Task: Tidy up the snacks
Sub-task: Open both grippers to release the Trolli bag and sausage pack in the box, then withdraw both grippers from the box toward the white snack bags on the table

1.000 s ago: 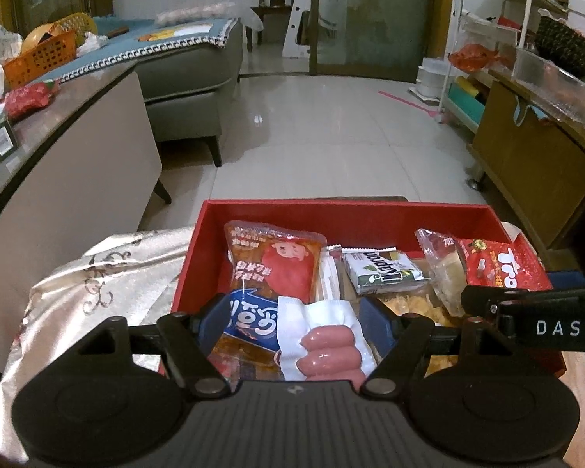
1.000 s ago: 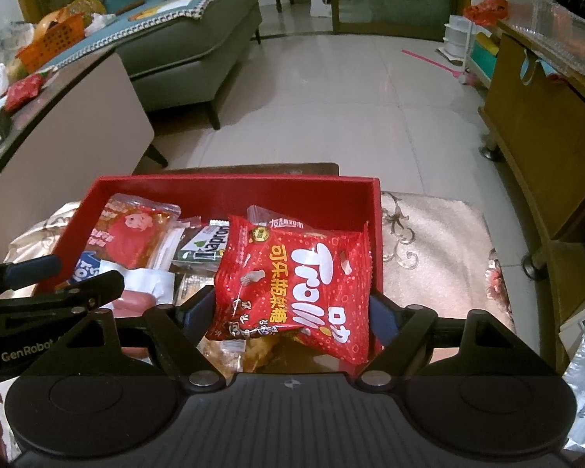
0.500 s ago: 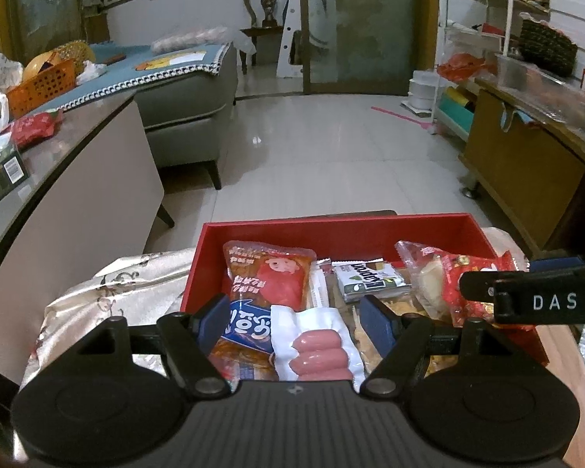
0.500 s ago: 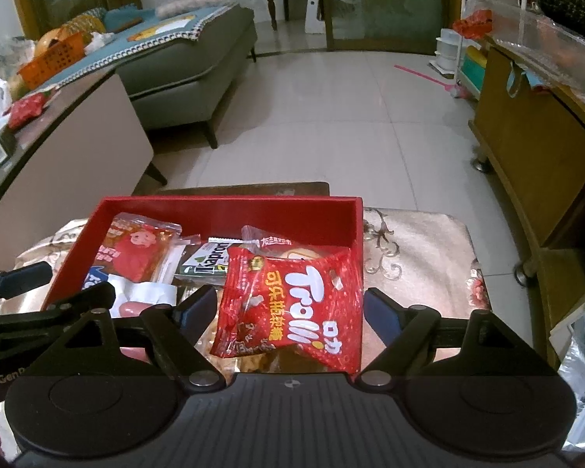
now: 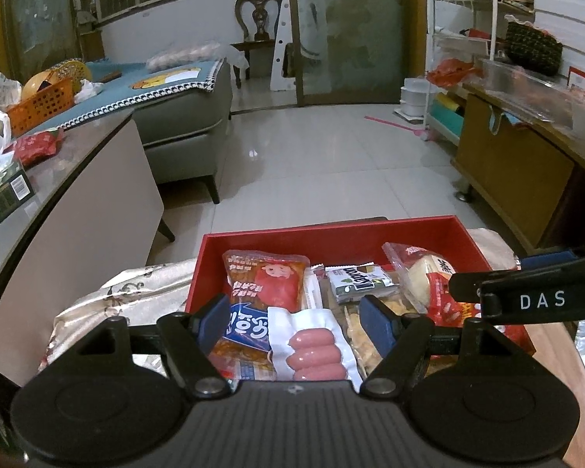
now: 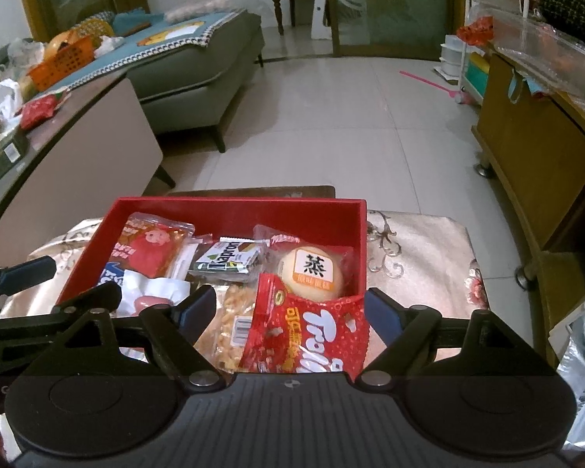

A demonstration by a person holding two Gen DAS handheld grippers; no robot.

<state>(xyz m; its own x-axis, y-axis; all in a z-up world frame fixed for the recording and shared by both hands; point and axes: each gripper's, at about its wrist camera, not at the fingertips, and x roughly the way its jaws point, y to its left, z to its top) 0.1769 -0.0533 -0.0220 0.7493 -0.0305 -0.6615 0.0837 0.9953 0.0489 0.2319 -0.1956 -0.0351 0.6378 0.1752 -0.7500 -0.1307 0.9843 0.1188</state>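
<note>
My left tool (image 5: 294,314) and right tool (image 6: 290,308): pads spread, gripping nothing; right jaws just widened. Glossy crinkled snack packets fill rigid red rectangular tray (image 6: 230,210) on satin-covered desk (image 6: 417,249).

A grey sofa (image 5: 183,132) stands at the far left of the room, draped with a blue throw (image 5: 163,82) that carries a cartoon print. An orange basket (image 5: 41,105) sits on its near end. Just beside the sofa runs a long beige bench (image 5: 78,202), with a red packet (image 5: 35,146) and a dark box (image 5: 4,199) on top. Pale glossy floor tiles (image 5: 323,163) fill the middle. A carved wooden chair (image 5: 259,23) stands by the far wall, next to a frosted glass door (image 5: 355,31). On the right are a wooden cabinet (image 6: 534,156) and a white wire rack (image 5: 464,39); a thin pink stick, possibly a fly swatter (image 6: 433,85), lies on the tiles.
</note>
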